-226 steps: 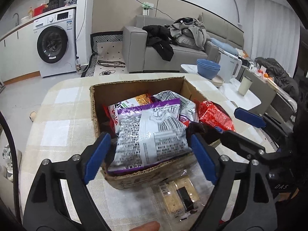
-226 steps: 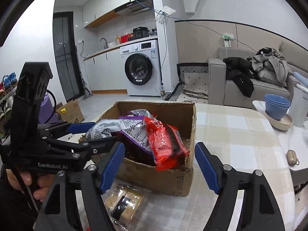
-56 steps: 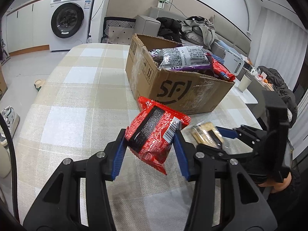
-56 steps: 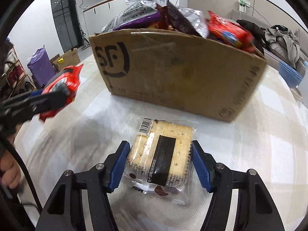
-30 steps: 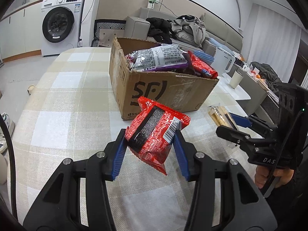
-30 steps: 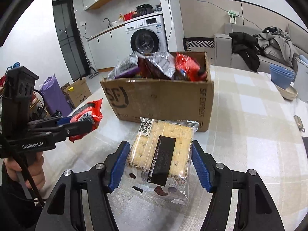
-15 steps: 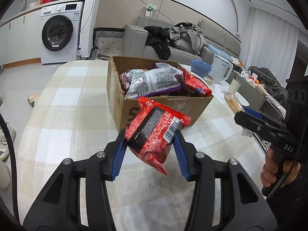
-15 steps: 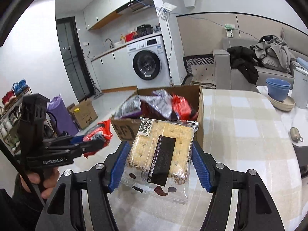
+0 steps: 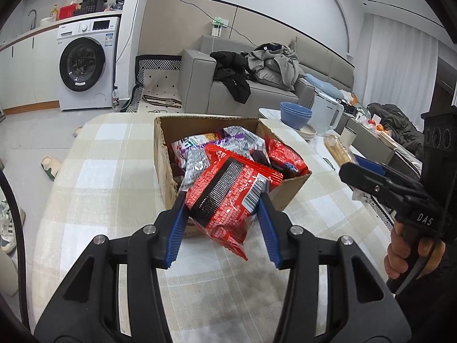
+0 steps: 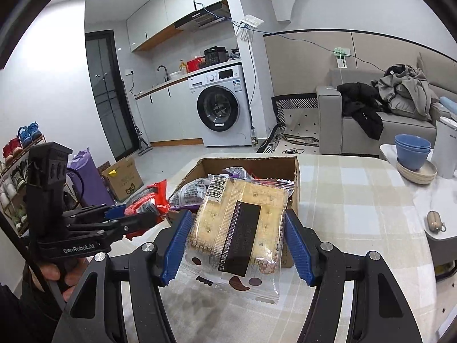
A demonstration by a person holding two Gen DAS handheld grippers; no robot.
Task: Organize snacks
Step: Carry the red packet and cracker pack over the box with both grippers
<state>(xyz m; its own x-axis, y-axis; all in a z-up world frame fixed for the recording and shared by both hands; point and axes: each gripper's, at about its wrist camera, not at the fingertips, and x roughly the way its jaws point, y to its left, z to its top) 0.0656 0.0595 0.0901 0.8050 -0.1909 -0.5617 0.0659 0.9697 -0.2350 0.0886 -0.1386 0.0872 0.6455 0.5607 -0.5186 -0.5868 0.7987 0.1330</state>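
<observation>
My left gripper is shut on a red snack bag and holds it in the air over the near edge of an open cardboard box filled with several snack bags. My right gripper is shut on a clear pack of crackers with a dark label, held above the table in front of the same box. The right gripper shows at the right of the left wrist view, with the cracker pack edge-on. The left gripper shows at the left of the right wrist view.
The box stands on a table with a checked beige cloth. Blue bowls and a white kettle stand on a side table to the right. A small pouch lies at the right. A sofa and washing machine stand behind.
Both grippers have risen with their packs and tilted down toward the box, so its open top and contents now show from above. Both grips are unchanged.
</observation>
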